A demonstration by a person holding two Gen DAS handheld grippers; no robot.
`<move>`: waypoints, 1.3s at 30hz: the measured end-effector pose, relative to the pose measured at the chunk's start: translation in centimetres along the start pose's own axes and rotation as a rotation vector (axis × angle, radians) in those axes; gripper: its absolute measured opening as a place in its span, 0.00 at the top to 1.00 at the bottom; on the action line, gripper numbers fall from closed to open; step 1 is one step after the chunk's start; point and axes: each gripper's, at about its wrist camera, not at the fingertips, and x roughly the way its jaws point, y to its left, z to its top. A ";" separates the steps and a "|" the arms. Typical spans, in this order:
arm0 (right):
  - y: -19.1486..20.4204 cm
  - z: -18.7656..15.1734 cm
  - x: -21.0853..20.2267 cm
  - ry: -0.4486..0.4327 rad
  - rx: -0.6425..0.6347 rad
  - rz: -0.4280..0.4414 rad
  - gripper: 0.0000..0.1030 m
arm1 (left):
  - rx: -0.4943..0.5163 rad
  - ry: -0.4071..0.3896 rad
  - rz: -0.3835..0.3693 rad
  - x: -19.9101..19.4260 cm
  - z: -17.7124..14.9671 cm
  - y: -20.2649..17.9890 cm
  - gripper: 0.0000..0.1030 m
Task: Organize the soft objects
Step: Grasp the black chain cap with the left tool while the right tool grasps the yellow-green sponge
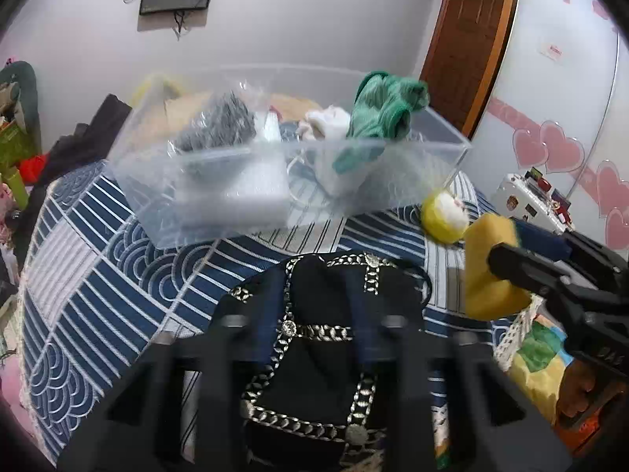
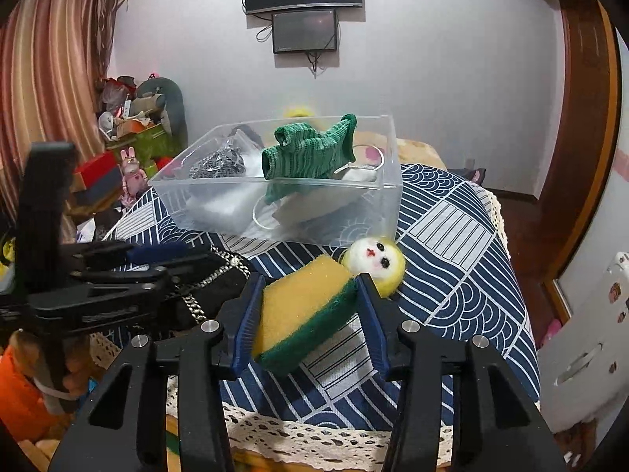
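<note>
**Sponge Gripped, Bin Ahead**

Seen nearest the right-wrist lens: right gripper (image 2: 310,306), closed on the sponge (image 2: 302,306), yellow foam up, green scouring side low, squeezed between both blue pads and tilted above the patterned blue cloth (image 2: 452,236). Just past the far fingertip, touching or nearly so: a small yellow-haired doll head (image 2: 373,265), lying on the cloth. Beyond that, well apart from the claw: the clear plastic bin (image 2: 373,192), already loaded with a green knitted piece (image 2: 310,149) draped over its near wall and grey and white soft items inside.

On the other side, left gripper (image 1: 318,310), closed on a black bag (image 1: 326,354) with silver chain trim, held low over the cloth.

Judged best for the step in hand: keep squeeze light, since foam springs back; lift clear of the doll head first; carry forward and over the bin's near wall, aiming for the free corner away from the green knit; release only once well inside the rim.
</note>
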 end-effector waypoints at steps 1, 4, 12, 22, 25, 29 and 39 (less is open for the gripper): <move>-0.1 0.0 0.1 0.001 0.002 0.000 0.57 | 0.001 -0.005 0.006 0.0 -0.1 0.1 0.90; -0.1 0.0 0.1 0.004 0.010 0.001 0.57 | -0.006 -0.032 0.009 -0.9 -0.3 0.5 0.94; 0.1 0.9 -0.6 -0.027 0.006 -0.005 0.58 | -0.015 -0.147 0.045 -5.9 0.7 1.4 0.97; 0.6 4.1 -1.1 -0.114 -0.019 -0.017 0.58 | -0.004 -0.276 0.060 -10.5 3.7 1.7 0.99; 0.7 5.2 -1.0 -0.144 -0.027 -0.025 0.58 | 0.009 -0.319 0.067 -11.3 5.2 1.3 0.99; 0.6 6.6 -0.5 -0.171 -0.032 -0.044 0.57 | 0.048 -0.352 0.084 -11.3 7.4 0.5 0.99; -0.2 6.2 0.8 -0.142 -0.013 -0.055 0.57 | 0.047 -0.170 0.073 -6.5 5.1 1.1 0.96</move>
